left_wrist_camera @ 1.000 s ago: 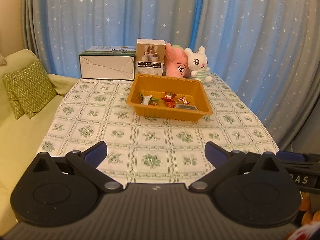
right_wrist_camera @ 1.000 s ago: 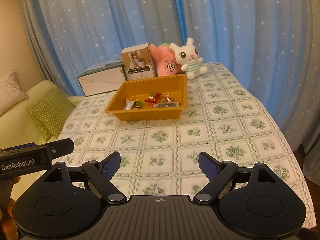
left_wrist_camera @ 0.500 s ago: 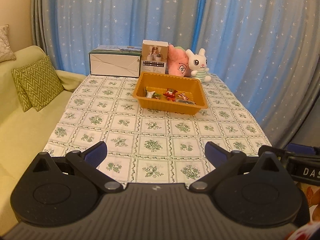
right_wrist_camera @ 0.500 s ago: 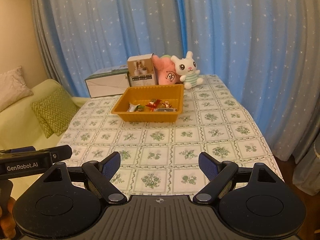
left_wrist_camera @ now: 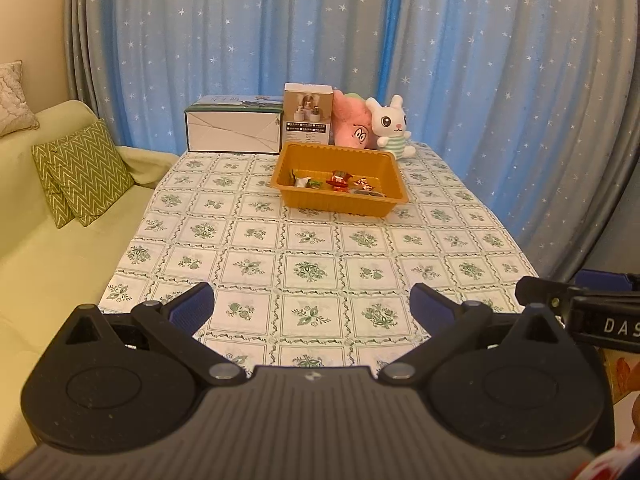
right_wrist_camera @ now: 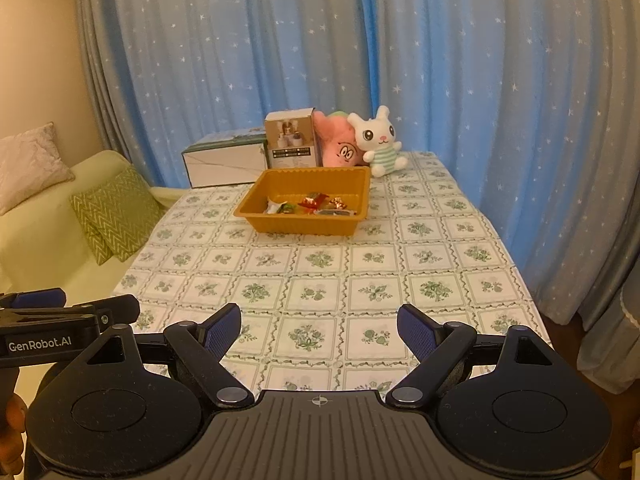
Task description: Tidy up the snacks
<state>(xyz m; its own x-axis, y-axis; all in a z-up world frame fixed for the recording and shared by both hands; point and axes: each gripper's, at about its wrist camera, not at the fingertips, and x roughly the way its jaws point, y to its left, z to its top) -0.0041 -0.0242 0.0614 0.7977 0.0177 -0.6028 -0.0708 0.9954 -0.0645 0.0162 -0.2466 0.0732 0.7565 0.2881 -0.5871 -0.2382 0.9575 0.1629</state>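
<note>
Far ahead of my jaws, past many squares of the flowered cloth on the table [left_wrist_camera: 320,272], sits the orange tray [left_wrist_camera: 340,204] with the snacks [left_wrist_camera: 338,182] inside it. The snacks are small wrapped pieces lying in a loose row on the tray floor. My left gripper [left_wrist_camera: 312,306] has its jaws spread wide with nothing between them, only the cloth below. My right gripper [right_wrist_camera: 319,330] is the same, jaws wide apart and empty. Both hang over the near edge of the table, well apart from the tray. Beyond the tray, at the far edge of the table, I see a long white box [left_wrist_camera: 233,130], a small tall box [left_wrist_camera: 308,120], a pink plush toy [left_wrist_camera: 352,128] and a white bunny toy [left_wrist_camera: 390,128]. To the left of my jaws is a pale green sofa [left_wrist_camera: 48,248] with zigzag cushions [left_wrist_camera: 82,172]. Blue curtains with stars [left_wrist_camera: 460,60] hang behind everything.
</note>
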